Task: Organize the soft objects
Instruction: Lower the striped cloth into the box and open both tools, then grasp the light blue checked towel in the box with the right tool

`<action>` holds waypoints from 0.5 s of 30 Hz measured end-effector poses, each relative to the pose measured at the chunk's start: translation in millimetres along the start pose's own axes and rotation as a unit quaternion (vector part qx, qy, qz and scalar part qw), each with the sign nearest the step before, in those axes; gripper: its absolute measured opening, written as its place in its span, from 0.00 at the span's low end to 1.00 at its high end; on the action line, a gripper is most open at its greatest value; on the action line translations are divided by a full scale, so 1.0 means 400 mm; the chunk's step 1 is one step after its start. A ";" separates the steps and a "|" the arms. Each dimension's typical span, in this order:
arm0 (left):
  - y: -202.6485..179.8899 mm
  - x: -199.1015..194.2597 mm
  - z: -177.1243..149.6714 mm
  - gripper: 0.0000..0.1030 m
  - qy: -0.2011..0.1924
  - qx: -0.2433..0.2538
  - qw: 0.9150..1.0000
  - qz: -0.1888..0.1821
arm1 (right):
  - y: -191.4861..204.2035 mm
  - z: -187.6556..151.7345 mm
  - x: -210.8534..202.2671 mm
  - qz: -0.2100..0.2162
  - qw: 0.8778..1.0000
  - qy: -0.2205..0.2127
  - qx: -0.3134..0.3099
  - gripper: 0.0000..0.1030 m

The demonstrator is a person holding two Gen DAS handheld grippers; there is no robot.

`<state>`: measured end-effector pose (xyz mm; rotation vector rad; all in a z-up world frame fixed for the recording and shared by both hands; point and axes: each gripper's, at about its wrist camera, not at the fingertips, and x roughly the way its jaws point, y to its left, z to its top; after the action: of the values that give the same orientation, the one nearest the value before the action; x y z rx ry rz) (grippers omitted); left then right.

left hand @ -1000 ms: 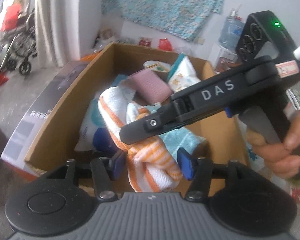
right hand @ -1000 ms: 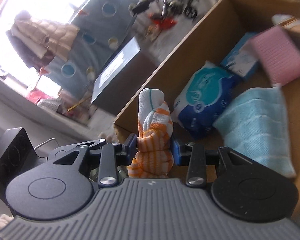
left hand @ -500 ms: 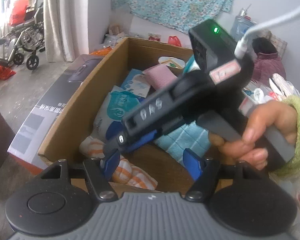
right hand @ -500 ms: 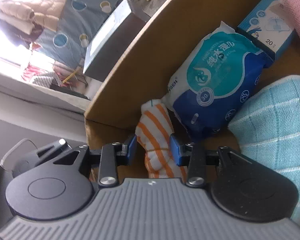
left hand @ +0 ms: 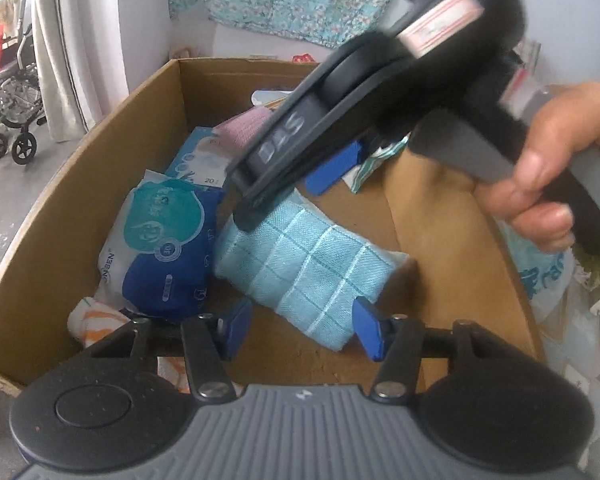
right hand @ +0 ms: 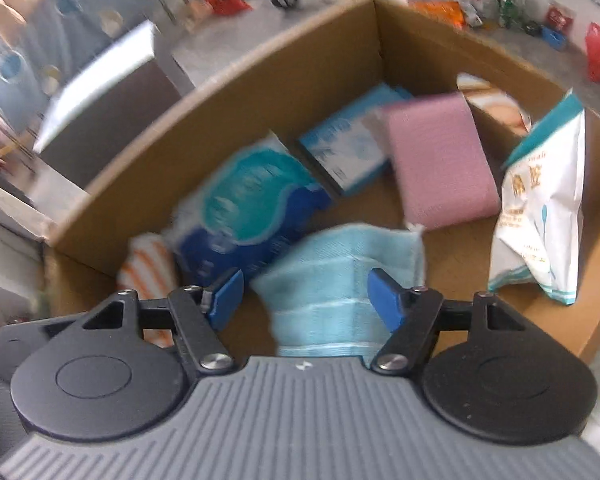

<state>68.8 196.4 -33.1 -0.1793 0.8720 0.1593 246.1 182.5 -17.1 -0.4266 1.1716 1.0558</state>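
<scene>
A cardboard box (left hand: 80,200) (right hand: 260,92) holds soft goods. An orange-striped white cloth (left hand: 96,322) (right hand: 148,270) lies in its near left corner. Beside it are a blue tissue pack (left hand: 160,248) (right hand: 252,212), a folded light-blue towel (left hand: 308,268) (right hand: 348,272), a pink cloth (right hand: 440,164) and a small blue carton (right hand: 344,148). My left gripper (left hand: 302,330) is open and empty above the box's near edge. My right gripper (right hand: 306,298) is open and empty above the towel; it also shows in the left wrist view (left hand: 332,168), raised over the box.
A white snack bag (right hand: 540,216) leans at the box's right side. A dark flat carton (right hand: 100,112) lies on the floor left of the box. A wheelchair (left hand: 8,112) stands far left by a curtain. Bags and clutter sit right of the box.
My right gripper lowered the striped cloth into the box's near left corner, let go of it and opened, then lifted up and back. The left gripper stayed open.
</scene>
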 end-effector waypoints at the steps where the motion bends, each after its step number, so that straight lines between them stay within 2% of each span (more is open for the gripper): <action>1: -0.002 0.005 -0.001 0.54 0.002 0.001 1.000 0.002 | -0.007 0.000 0.015 -0.002 1.000 0.008 0.005 0.67; 7: -0.006 0.006 -0.006 0.54 0.002 0.004 1.000 0.006 | -0.017 -0.005 0.077 -0.012 0.998 0.051 0.022 0.67; 11: 0.005 0.002 -0.009 0.54 -0.004 -0.004 1.000 0.010 | -0.030 -0.009 0.108 -0.025 0.997 0.066 0.032 0.58; 15: 0.012 0.005 -0.015 0.54 -0.009 -0.006 1.000 0.015 | -0.035 -0.012 0.119 -0.022 0.996 0.074 0.043 0.56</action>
<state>64.7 199.8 -38.8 -0.1754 0.8568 0.1936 255.6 193.3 -64.9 -0.4671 1.3290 0.9444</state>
